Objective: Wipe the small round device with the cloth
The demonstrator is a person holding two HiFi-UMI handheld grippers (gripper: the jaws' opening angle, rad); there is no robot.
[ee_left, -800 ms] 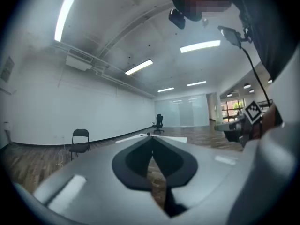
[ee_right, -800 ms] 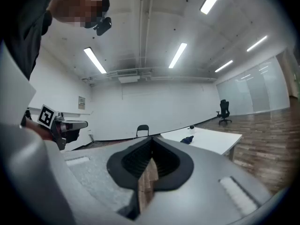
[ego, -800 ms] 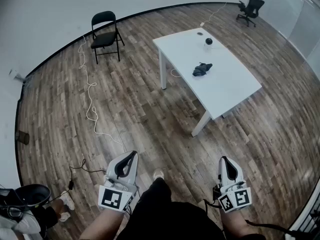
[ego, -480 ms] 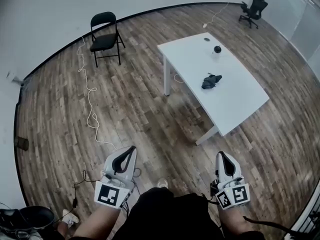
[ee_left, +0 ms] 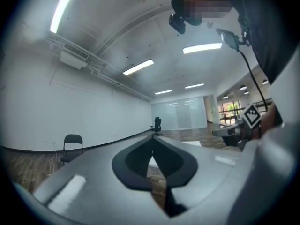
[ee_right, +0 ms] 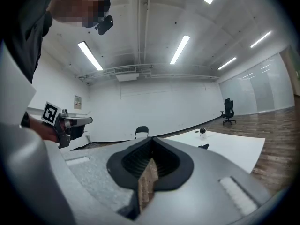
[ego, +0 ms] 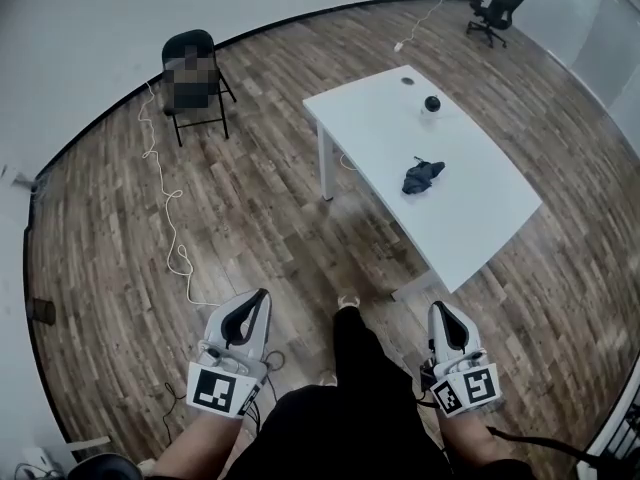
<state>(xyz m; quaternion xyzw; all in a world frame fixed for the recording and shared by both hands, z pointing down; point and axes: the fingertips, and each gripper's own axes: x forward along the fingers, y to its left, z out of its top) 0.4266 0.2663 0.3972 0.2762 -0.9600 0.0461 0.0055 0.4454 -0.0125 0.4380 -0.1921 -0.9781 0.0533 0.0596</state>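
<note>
The room is wide and mostly bare: a plank floor runs out to white walls, with a folding chair near the far wall and an office chair off in the corner. A pale cable trails across the boards.

The white table stands well apart from the person, up and to their right. One shoe is set forward toward it, so I'd judge the wiping has not begun and the first job is simply to close that gap.

Both tools are carried low and about level in front of the body, a resting carry rather than a reach. The left gripper has its jaws pressed together on nothing. So does the right gripper; through its own view only floor shows past the pads.

On the tabletop the dark cloth lies crumpled near the middle. The small round device sits beyond it toward the far end, apart from the cloth. A little dark disc lies farther still.
</note>
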